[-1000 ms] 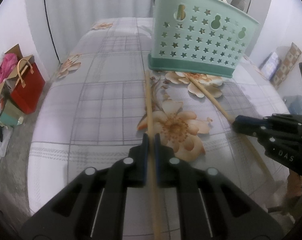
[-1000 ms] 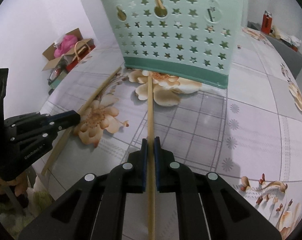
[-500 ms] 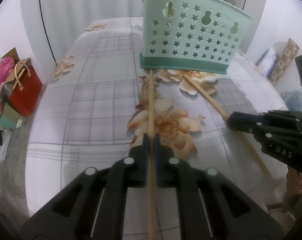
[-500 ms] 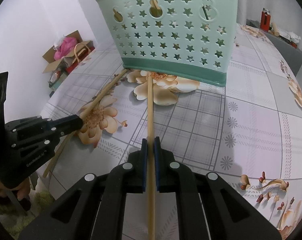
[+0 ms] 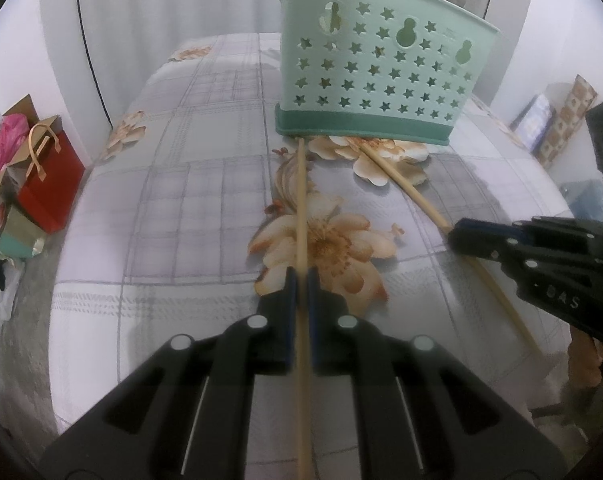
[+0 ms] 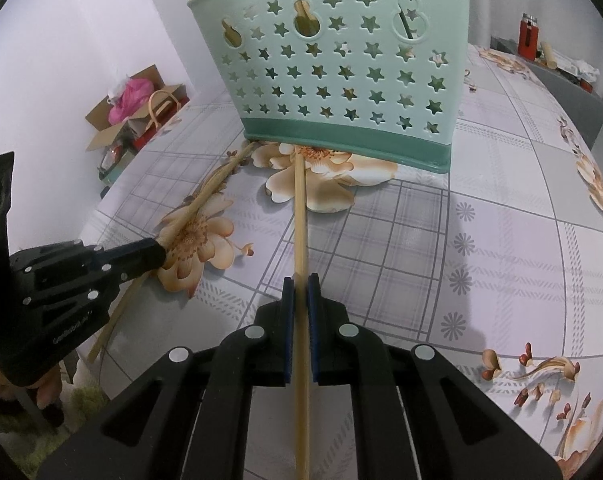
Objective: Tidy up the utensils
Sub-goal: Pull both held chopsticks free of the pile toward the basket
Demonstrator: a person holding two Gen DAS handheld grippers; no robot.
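Mint-green star-punched plastic basket (image 5: 381,76): before it, left gripper (image 5: 300,280) and right gripper (image 6: 300,286) each pinch a thin wooden chopstick (image 5: 301,200), tips touching its base

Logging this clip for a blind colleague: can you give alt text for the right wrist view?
The right gripper is shut on a wooden chopstick whose tip reaches the foot of a mint-green star-punched utensil basket on a floral tablecloth. At left, the left gripper holds a second chopstick.

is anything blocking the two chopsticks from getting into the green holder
Only the holder's own star-cut wall: both chopstick tips point at its base, so each claw must lift them over the rim.
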